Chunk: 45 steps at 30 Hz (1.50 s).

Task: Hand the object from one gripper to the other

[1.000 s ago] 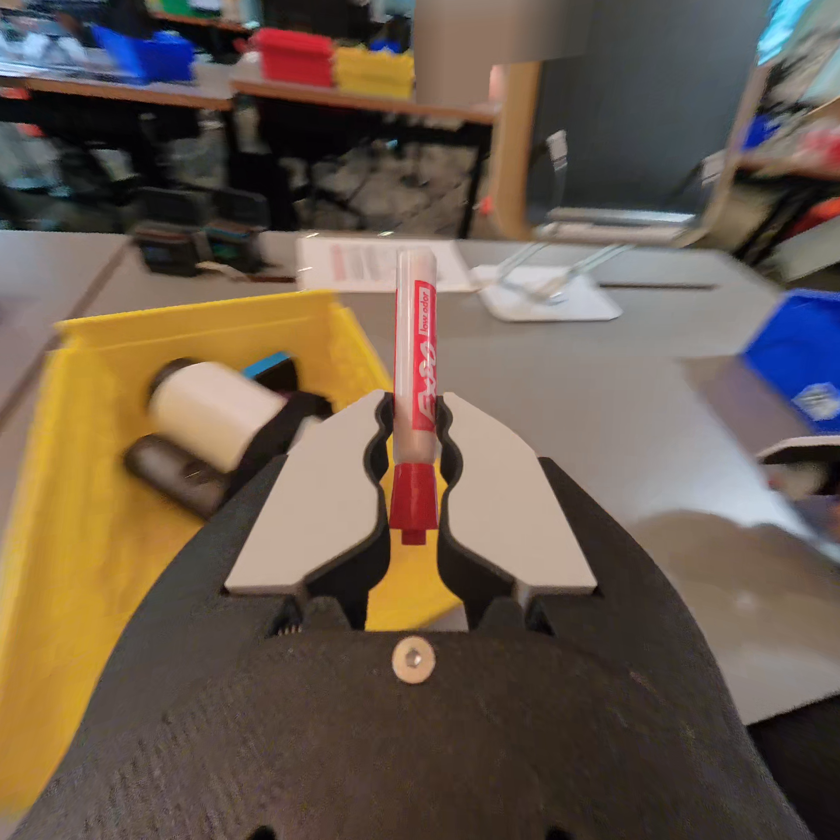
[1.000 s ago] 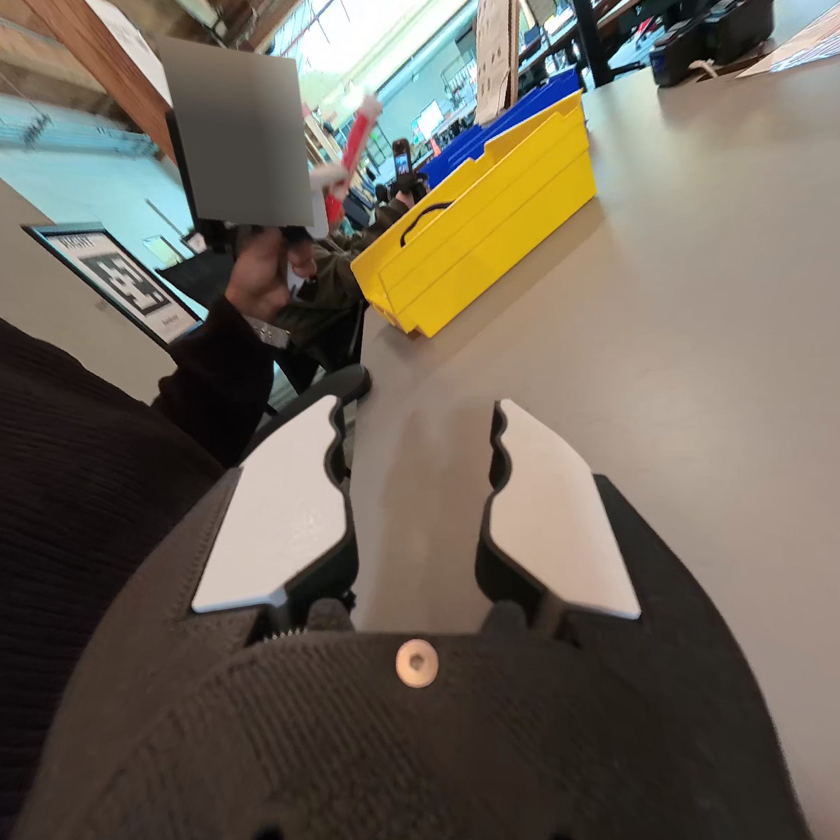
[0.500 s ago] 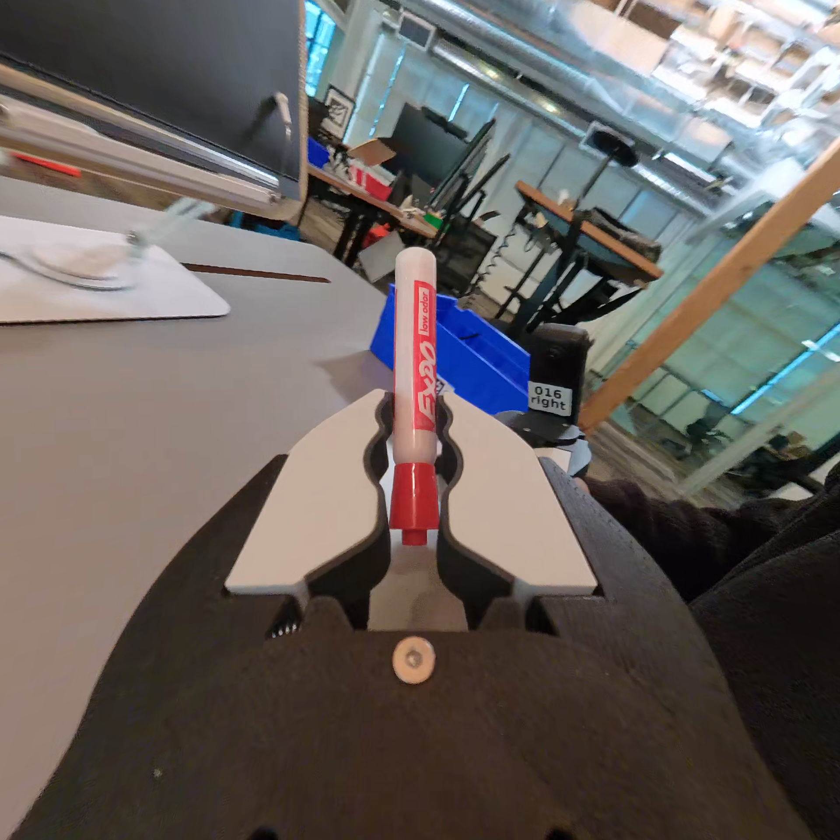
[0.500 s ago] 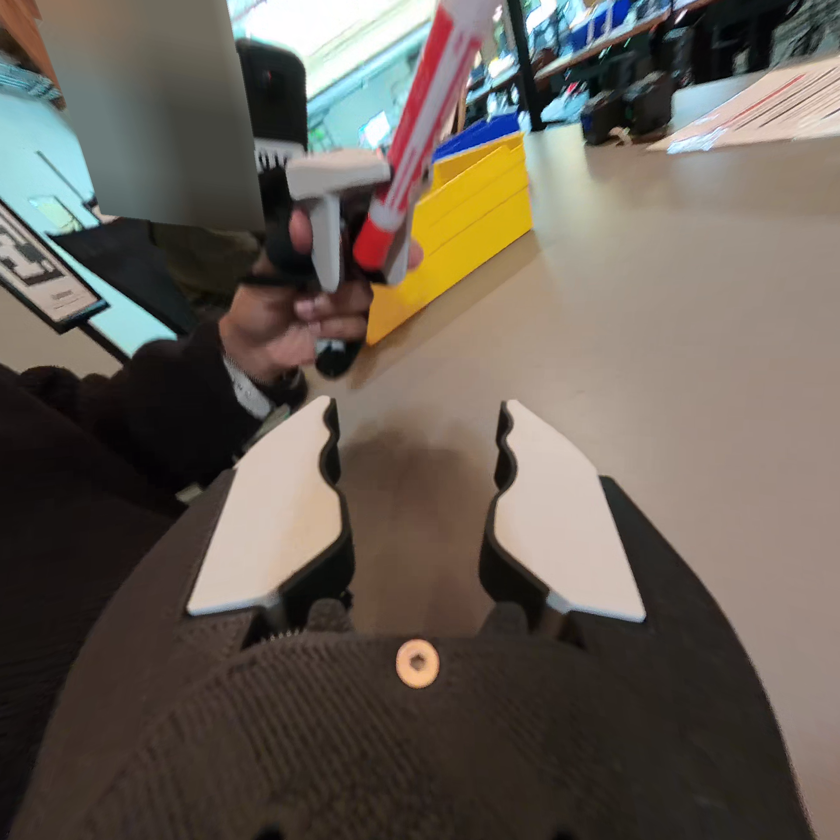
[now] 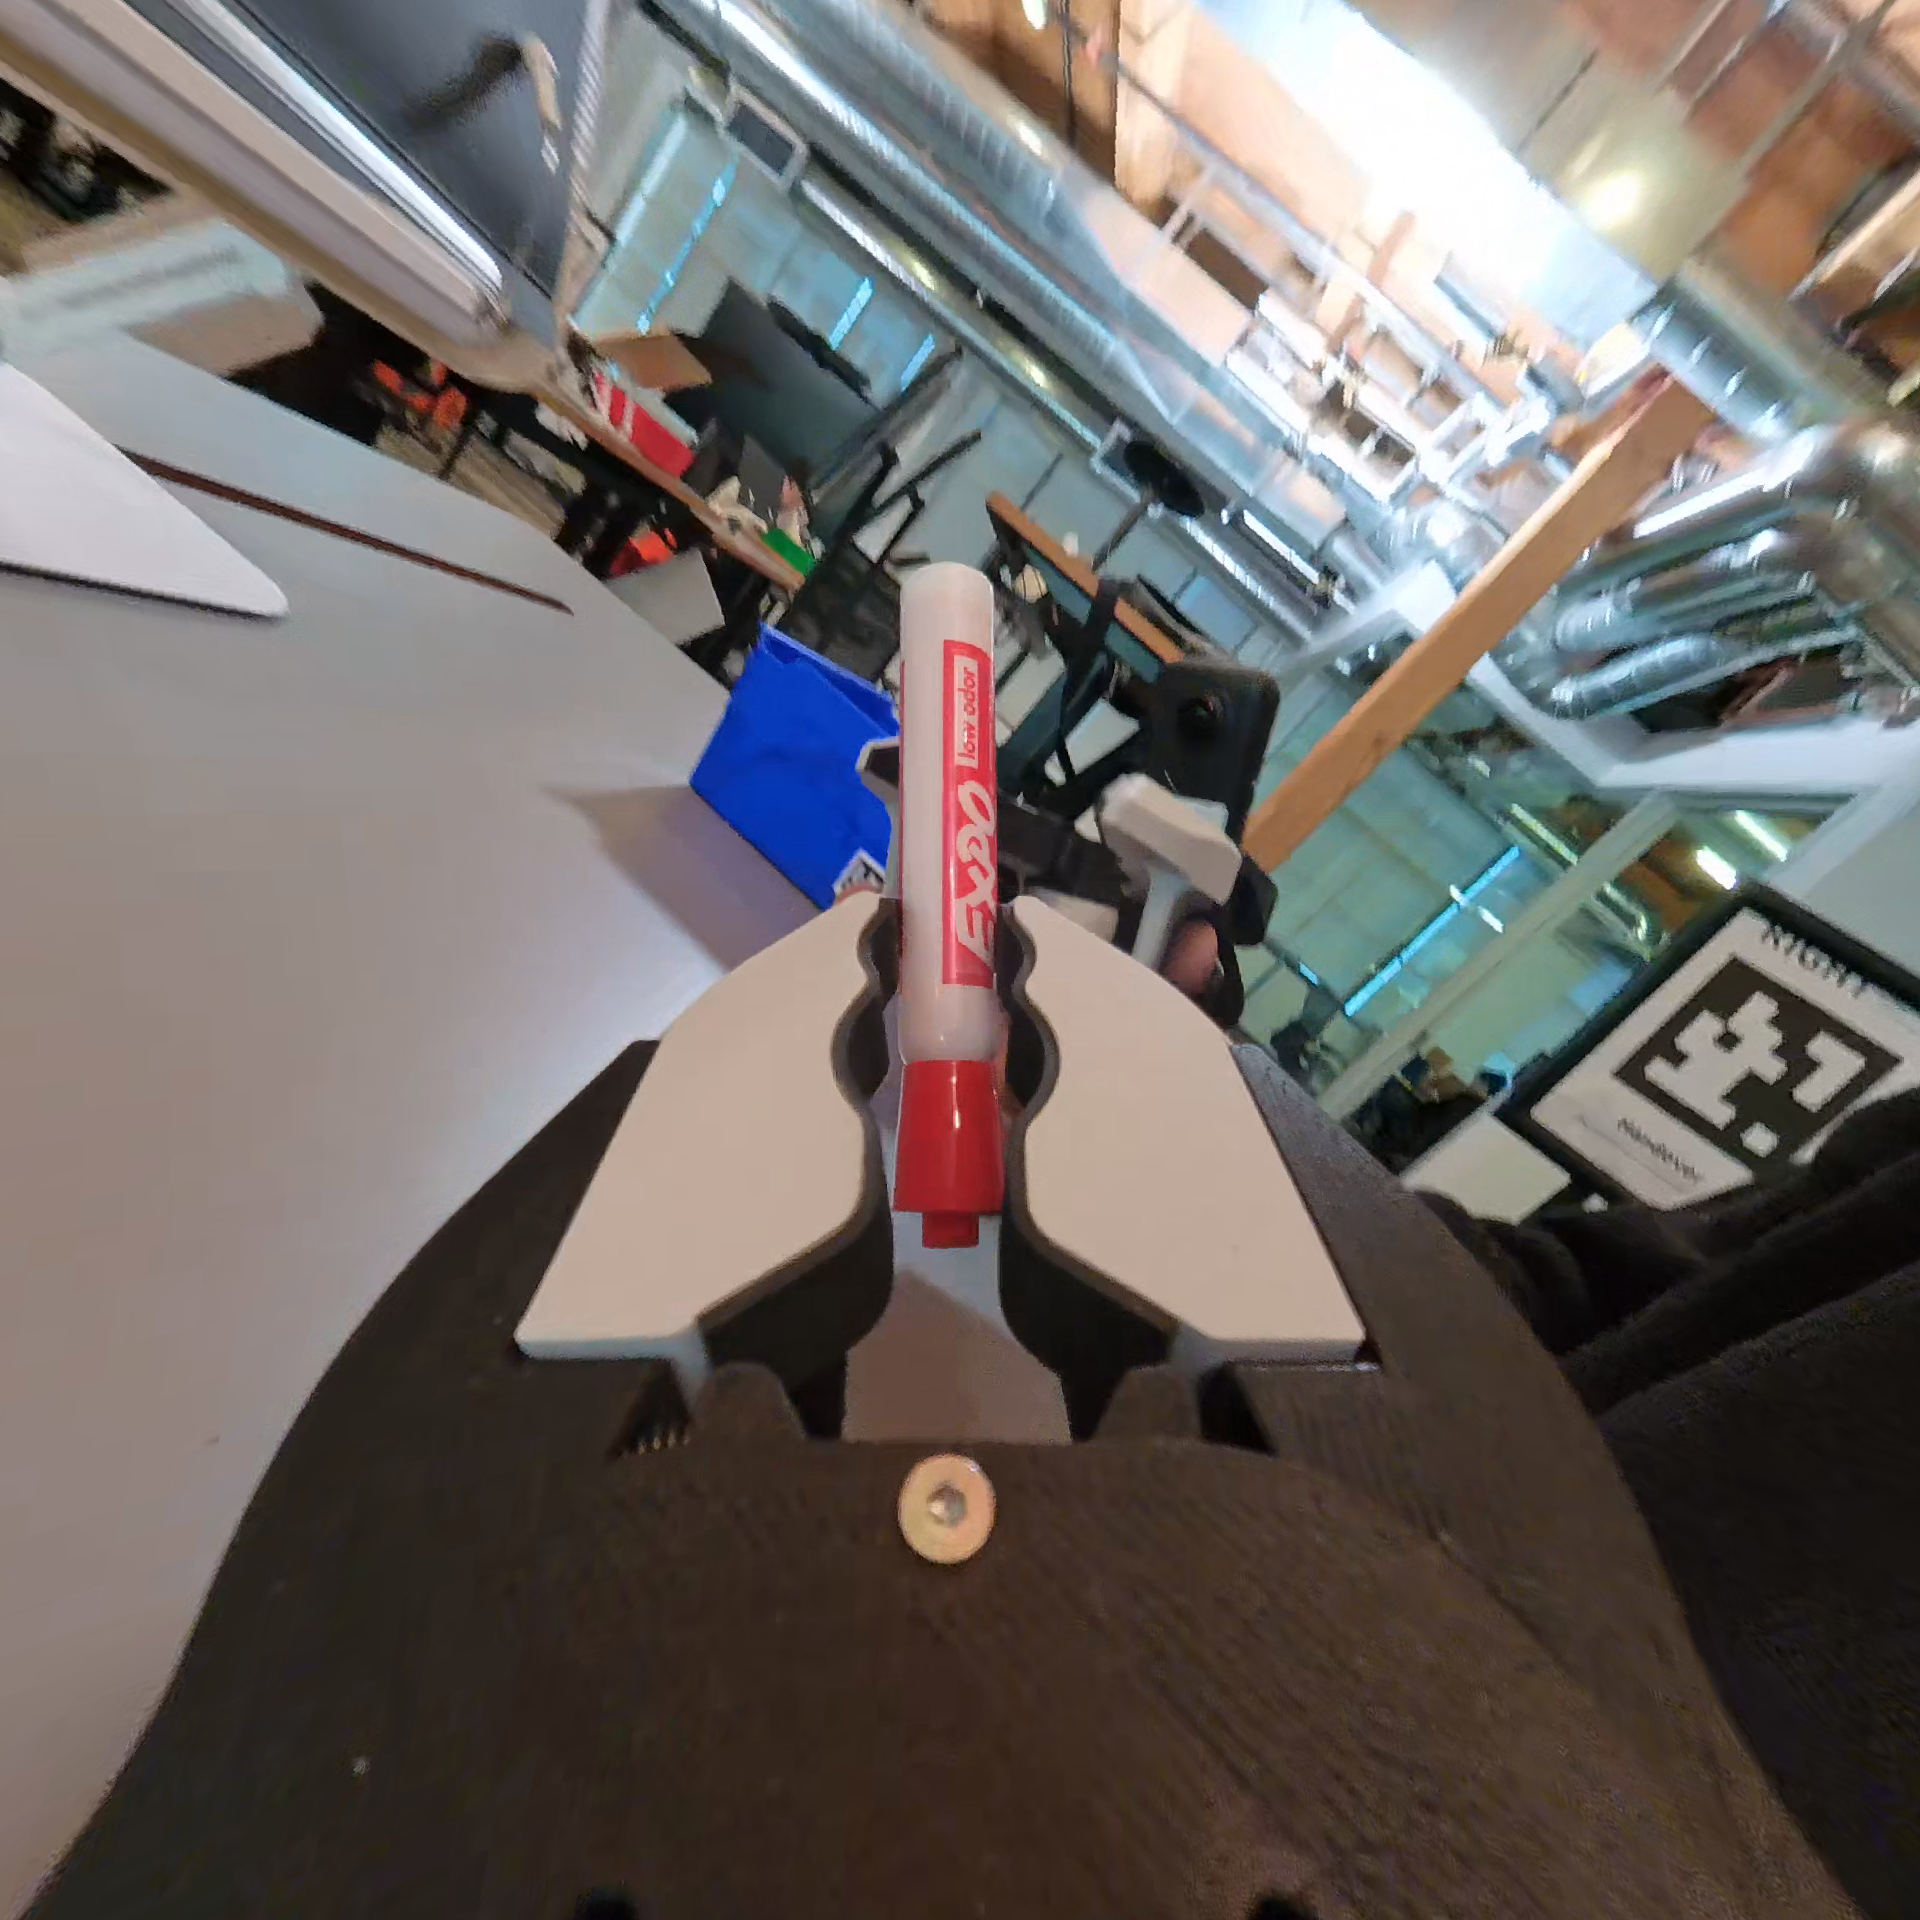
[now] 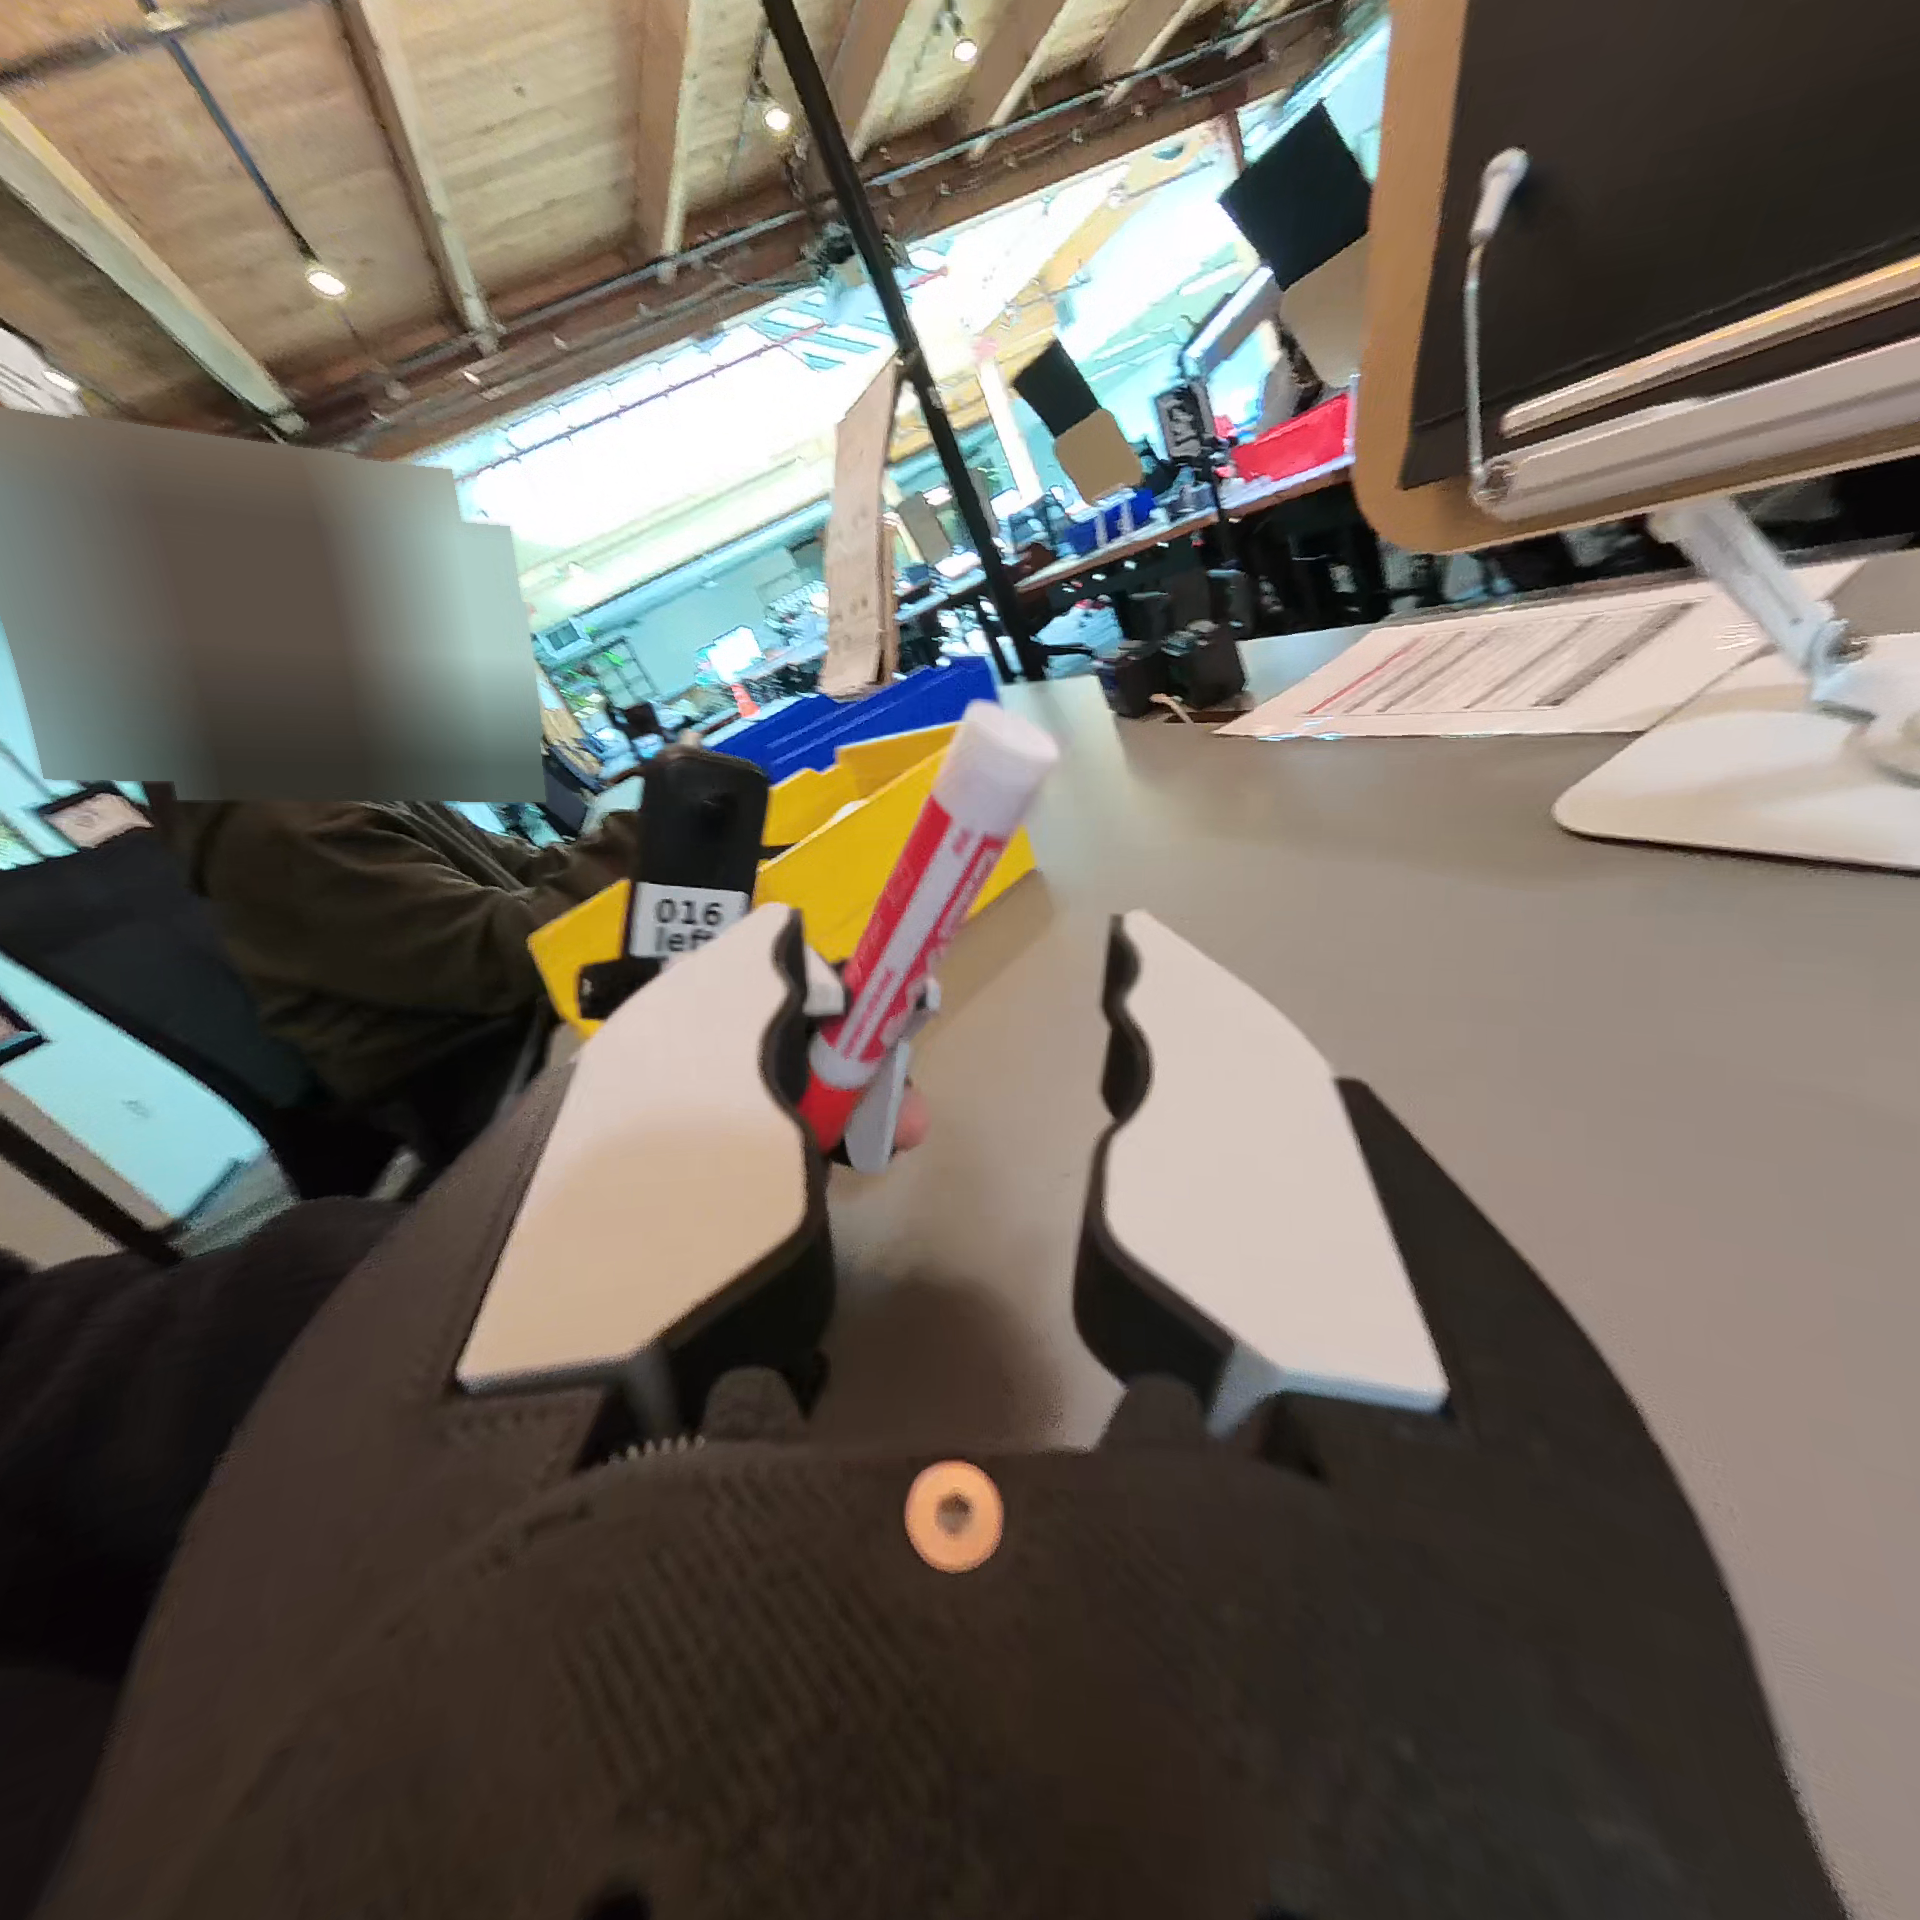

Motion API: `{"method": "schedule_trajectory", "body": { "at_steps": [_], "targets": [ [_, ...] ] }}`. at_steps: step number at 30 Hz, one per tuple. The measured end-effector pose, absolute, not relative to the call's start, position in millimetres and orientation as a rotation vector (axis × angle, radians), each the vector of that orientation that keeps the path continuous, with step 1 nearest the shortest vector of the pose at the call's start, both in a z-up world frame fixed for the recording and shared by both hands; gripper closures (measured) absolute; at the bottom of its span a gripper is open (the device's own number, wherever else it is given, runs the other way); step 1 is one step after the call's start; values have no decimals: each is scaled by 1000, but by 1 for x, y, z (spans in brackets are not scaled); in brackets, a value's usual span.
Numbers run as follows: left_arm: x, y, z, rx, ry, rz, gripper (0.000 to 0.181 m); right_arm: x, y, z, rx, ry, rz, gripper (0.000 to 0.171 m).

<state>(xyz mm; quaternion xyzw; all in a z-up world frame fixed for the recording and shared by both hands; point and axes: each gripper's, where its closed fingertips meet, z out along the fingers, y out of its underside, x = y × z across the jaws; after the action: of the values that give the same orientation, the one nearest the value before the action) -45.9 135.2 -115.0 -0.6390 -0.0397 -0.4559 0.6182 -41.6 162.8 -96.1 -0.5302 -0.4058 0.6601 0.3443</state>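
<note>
A red and white marker (image 5: 948,790) stands upright in my left gripper (image 5: 948,914), which is shut on its barrel just above the red cap. Beyond it, my right gripper (image 5: 1023,816) faces me with its jaws open. In the right wrist view my right gripper (image 6: 951,930) is open and empty. The marker (image 6: 966,821) leans to the right just past the tip of its left finger (image 6: 665,1122), held by the left gripper (image 6: 873,1039). I cannot tell whether the marker is between the right fingers or still beyond them.
A grey table (image 6: 1455,1039) lies below. A yellow bin (image 6: 997,862) and a blue bin (image 6: 852,717) stand behind the marker; a blue bin (image 5: 790,779) also shows in the left wrist view. A monitor on a white stand (image 6: 1766,769) and a paper sheet (image 6: 1486,665) are at right. A person in a dark jacket (image 6: 364,935) sits at left. My left and right fingertips are right by each other.
Both grippers have swung to face each other and come closer. The marker, still held by the left gripper, now sits near the right gripper's left fingertip. The right gripper stayed open.
</note>
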Motion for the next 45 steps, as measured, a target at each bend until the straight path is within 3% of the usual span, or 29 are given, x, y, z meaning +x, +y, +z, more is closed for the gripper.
{"method": "schedule_trajectory", "body": {
  "at_steps": [2,6,8,13,16,23,26,30,33,37,42,43,45],
  "targets": [
    [-29,134,-120,-1510,-34,-1085,162,-31,159,-93,-1343,-1032,1811,129],
    [-4,135,-116,-1509,40,-1177,163,-15,165,-82,-1337,-888,2046,135],
    [5,134,-121,-1538,74,-1170,162,-13,163,-83,-1345,-926,2106,150],
    [12,135,-126,-1554,77,-1237,162,-12,160,-86,-1342,-1017,2105,150],
    [6,136,-124,-1538,33,-1287,140,-12,164,-91,-1380,-1055,2074,150],
    [-9,140,-135,-1638,65,-1116,139,-4,183,-90,-1444,-963,2163,151],
    [-4,135,-137,-1682,159,-1055,126,-2,187,-88,-1446,-940,2193,151],
    [12,126,-141,-1691,113,-1360,120,1,189,-84,-1432,-915,2227,151],
    [27,124,-160,-1808,188,-1330,127,-1,186,-86,-1445,-947,2213,150],
    [41,117,-160,-1839,321,-1265,159,-2,179,-87,-1439,-988,2209,150],
    [39,120,-159,-1836,292,-1261,159,-2,181,-86,-1416,-969,2210,150],
    [37,121,-158,-1827,277,-1264,159,-2,183,-85,-1404,-962,2203,144],
    [29,125,-156,-1810,210,-1261,159,-4,190,-84,-1386,-910,2147,114]
  ]
}}
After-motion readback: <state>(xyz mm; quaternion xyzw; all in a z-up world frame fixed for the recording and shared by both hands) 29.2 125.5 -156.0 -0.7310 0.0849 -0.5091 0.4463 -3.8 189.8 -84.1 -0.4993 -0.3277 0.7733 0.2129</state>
